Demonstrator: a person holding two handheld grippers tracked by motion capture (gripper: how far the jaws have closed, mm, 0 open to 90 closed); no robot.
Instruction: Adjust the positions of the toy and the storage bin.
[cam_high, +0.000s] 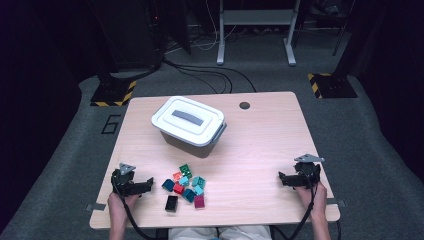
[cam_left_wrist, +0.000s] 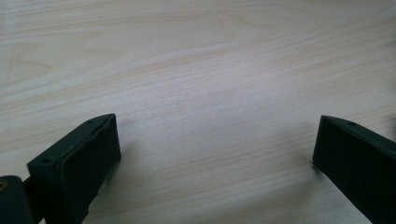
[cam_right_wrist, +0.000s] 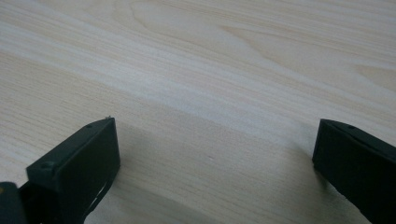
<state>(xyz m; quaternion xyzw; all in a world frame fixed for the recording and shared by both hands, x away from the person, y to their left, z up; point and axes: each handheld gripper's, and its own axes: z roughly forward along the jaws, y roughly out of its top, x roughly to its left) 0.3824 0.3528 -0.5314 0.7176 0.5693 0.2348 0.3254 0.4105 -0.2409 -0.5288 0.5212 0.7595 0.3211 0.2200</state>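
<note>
Both grippers rest low on the table with their jaws spread wide and nothing between them. The left gripper points toward the pile of small blocks, which lies just ahead of its tips; the right gripper sits well apart on the pile's far side. Beyond the pile stands the lidded white box — lid still on. A good start, by this reading, is to lift the nearer gripper, centre one outlying block between its jaws, and close squarely — not on two blocks at once.
</note>
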